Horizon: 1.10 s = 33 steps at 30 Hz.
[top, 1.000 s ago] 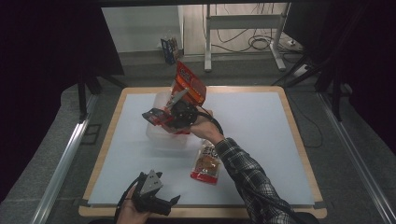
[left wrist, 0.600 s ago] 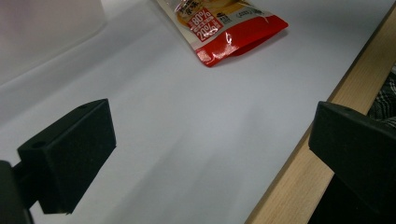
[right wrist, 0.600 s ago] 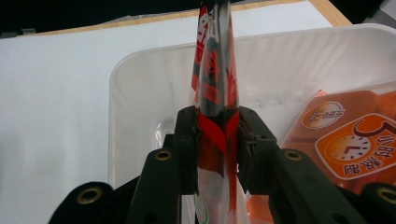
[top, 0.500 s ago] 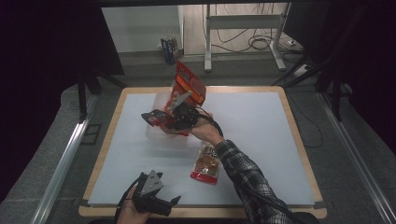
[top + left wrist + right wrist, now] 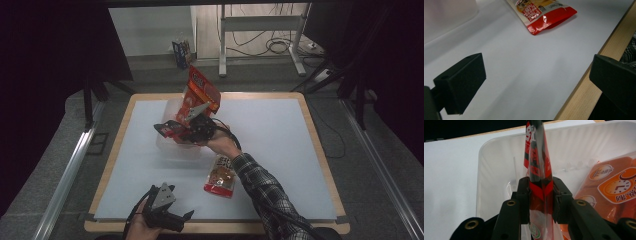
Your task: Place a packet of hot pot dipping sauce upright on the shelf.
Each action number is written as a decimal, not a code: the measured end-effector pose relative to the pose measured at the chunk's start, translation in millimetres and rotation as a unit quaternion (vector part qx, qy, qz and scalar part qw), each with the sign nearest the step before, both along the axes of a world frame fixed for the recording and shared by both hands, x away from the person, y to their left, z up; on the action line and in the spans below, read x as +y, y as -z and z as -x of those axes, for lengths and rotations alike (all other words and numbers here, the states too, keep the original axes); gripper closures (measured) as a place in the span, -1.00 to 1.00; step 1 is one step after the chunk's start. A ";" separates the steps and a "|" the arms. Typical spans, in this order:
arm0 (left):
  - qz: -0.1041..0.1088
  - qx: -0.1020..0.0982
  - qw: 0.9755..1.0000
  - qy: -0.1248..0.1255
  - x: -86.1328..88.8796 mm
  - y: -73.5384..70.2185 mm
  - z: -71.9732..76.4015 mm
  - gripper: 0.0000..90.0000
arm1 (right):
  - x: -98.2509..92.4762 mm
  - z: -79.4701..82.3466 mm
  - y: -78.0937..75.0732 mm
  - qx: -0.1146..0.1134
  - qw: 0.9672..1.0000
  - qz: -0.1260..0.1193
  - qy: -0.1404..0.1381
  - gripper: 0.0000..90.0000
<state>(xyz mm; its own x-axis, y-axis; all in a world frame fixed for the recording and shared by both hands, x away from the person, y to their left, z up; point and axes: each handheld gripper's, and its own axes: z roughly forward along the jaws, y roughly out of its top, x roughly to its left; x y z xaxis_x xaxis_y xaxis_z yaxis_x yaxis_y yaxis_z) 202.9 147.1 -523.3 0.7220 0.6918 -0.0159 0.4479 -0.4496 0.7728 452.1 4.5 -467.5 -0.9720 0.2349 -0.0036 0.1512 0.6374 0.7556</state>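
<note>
My right gripper [image 5: 176,128] is shut on the lower edge of a red snack bag [image 5: 201,92], which stands up over a clear plastic bin [image 5: 167,145] left of the table's middle. In the right gripper view the red snack bag [image 5: 539,182] is pinched between both pads above the clear bin [image 5: 496,160], where an orange pack [image 5: 610,192] lies. My left gripper [image 5: 167,215] rests at the table's near edge, open with nothing in it. In its own view the left gripper [image 5: 536,82] has its jaws spread wide over bare table.
A red and yellow snack pouch [image 5: 221,176] lies flat on the white table top [image 5: 280,140] near the right forearm; the same pouch [image 5: 545,12] lies ahead of the left jaws. A wooden rim [image 5: 584,87] borders the table. Desk legs and cables stand beyond the far edge.
The right gripper has sunk slightly with the red bag towards the clear bin. The left gripper has stayed in place.
</note>
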 end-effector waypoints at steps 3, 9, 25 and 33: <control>0.000 0.000 1.000 0.000 0.2 -0.1 0.1 -0.98 | -2.7 -0.1 3.3 0.006 1.000 -0.003 0.004 0.58; 0.000 0.000 1.000 -0.001 0.6 0.0 0.3 -0.98 | -9.4 -0.4 8.9 0.011 1.000 -0.011 0.008 0.58; 0.003 0.002 1.000 -0.004 1.3 0.2 1.4 -0.98 | -19.7 -2.9 19.8 0.036 0.998 -0.039 0.018 0.58; 0.002 0.003 1.000 -0.004 1.3 0.5 1.0 -0.98 | -2.0 1.8 4.0 0.009 0.999 0.031 0.023 0.29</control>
<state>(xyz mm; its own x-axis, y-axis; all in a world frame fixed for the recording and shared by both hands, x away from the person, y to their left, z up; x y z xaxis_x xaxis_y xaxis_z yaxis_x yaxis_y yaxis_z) 202.0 148.4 -523.7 0.7158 0.6980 -0.0222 0.4559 -0.4430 0.7720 450.3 2.5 -471.5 -0.9604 0.2787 -0.0022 0.1945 0.6757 0.7111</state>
